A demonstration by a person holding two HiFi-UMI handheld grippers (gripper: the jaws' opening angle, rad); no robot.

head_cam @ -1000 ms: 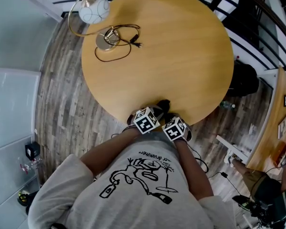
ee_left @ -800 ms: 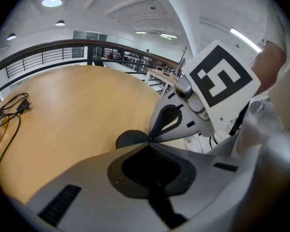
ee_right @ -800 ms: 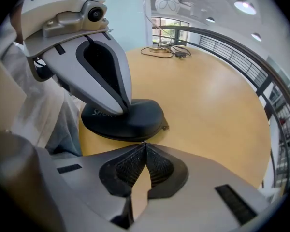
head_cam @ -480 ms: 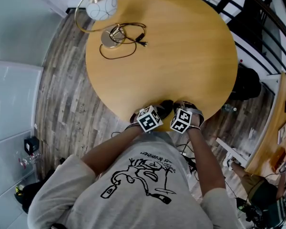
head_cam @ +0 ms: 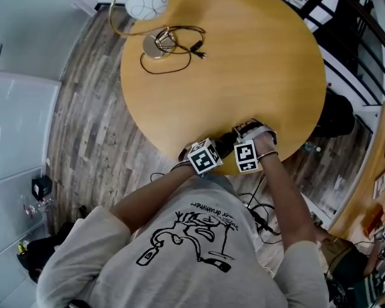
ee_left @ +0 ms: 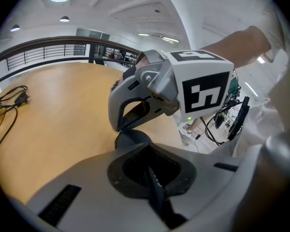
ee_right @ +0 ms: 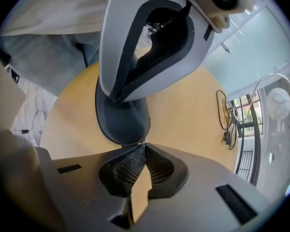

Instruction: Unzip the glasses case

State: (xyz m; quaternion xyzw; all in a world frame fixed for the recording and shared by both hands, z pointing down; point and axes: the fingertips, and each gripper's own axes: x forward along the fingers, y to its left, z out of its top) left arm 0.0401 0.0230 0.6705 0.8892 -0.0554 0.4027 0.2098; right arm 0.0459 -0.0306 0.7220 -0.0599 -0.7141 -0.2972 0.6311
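Note:
The dark glasses case point(head_cam: 225, 145) lies at the near edge of the round wooden table point(head_cam: 244, 63), between my two grippers. In the left gripper view the case point(ee_left: 132, 138) shows as a dark rounded end right at the tips of my left gripper point(ee_left: 137, 148), whose jaws are closed on its edge. In the right gripper view the other end of the case point(ee_right: 123, 122) touches the tips of my right gripper point(ee_right: 144, 145), which are pinched together on the small zipper pull at the rim. The grippers face each other across the case.
At the table's far left stand a white globe lamp point(head_cam: 146, 4) on a metal base, and a coiled black cable point(head_cam: 173, 47). Loose cables lie on the plank floor point(head_cam: 96, 127) behind the person. A dark railing runs beyond the table.
My right gripper has moved forward and to the right, from beside the left gripper at the table edge to further over the table. The left gripper has stayed on the case.

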